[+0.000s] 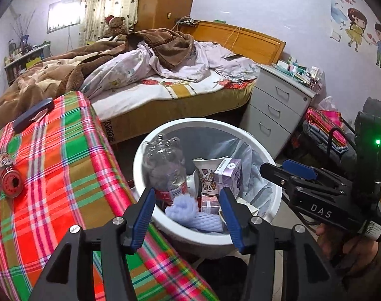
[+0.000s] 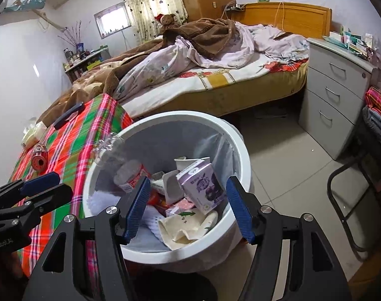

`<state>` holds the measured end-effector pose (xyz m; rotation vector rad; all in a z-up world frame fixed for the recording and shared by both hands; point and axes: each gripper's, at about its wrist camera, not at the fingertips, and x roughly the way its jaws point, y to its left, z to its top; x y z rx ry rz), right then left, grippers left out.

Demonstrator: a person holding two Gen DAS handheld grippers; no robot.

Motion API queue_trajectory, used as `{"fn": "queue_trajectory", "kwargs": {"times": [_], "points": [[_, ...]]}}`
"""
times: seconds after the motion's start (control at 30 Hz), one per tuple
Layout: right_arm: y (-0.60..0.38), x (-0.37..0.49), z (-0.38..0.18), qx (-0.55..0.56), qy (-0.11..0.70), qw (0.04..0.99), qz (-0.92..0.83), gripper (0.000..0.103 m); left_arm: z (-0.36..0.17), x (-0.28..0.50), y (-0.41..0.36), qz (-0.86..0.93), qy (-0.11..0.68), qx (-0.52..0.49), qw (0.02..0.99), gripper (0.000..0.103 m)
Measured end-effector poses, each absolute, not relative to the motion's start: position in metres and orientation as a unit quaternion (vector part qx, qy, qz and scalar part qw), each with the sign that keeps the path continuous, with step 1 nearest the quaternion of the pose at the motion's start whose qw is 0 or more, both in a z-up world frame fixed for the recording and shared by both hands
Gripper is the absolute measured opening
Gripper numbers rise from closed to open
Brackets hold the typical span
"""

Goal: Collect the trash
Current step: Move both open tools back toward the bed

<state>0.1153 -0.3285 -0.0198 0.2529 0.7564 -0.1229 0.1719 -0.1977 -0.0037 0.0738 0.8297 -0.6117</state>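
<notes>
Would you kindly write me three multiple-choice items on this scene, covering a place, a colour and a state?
1. Where is the red can?
A. on the plaid cloth
B. in the bin
C. on the bed

2. What colour is the milk carton in the bin?
A. green
B. purple
C. yellow

3. How is the left gripper?
A. shut on a bottle
B. shut on a carton
C. open, empty

Key: 1 A, it lies on the plaid cloth; 2 B, its faces are purple; 3 C, nothing sits between its fingers.
</notes>
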Motion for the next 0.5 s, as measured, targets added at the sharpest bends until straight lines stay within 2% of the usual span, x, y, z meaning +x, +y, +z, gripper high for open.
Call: {"fn": "queue_trajectory", "kwargs": {"times": [0.5], "points": [[-0.279,0.119,-0.002,0.109,0.339,0.935,-0.005,0.064,0.011,0.154,-0.117,-0.228,0.382,0.006,0.896,0.054]]}}
